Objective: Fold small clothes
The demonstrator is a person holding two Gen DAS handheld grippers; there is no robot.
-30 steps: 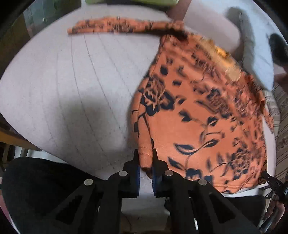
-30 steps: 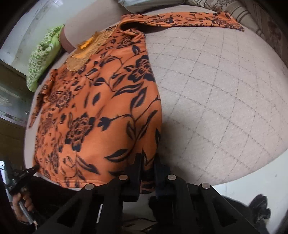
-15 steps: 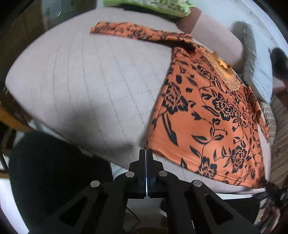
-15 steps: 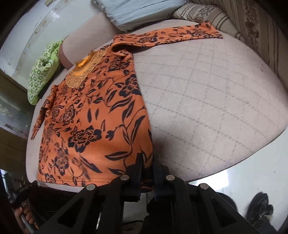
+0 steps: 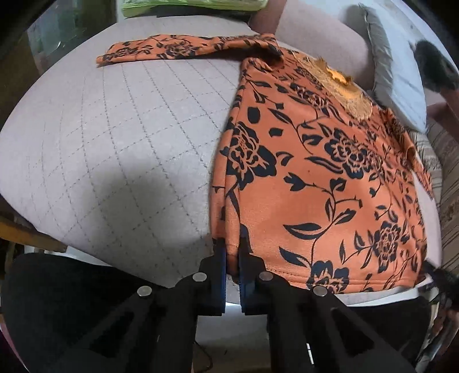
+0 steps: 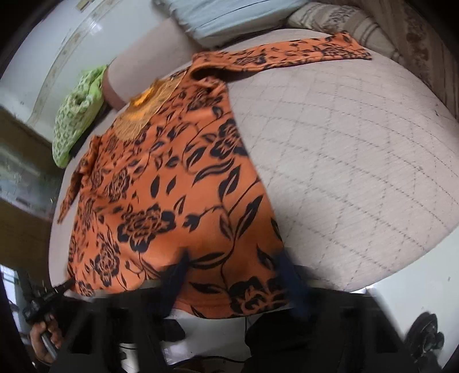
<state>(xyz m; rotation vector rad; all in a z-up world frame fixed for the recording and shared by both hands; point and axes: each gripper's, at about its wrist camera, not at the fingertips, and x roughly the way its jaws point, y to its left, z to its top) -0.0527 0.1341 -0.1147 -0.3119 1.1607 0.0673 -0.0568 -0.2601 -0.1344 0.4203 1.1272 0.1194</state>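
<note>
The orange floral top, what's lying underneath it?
The orange floral top lies spread on a quilted beige cushion, bare beside it. Whatever sits directly beneath the fabric is covered.

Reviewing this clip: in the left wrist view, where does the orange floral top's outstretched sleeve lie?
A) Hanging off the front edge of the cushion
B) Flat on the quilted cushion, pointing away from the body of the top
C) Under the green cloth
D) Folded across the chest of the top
B: the sleeve lies flat on the quilted cushion, stretched away from the body of the orange floral top, short of the green cloth.
</note>
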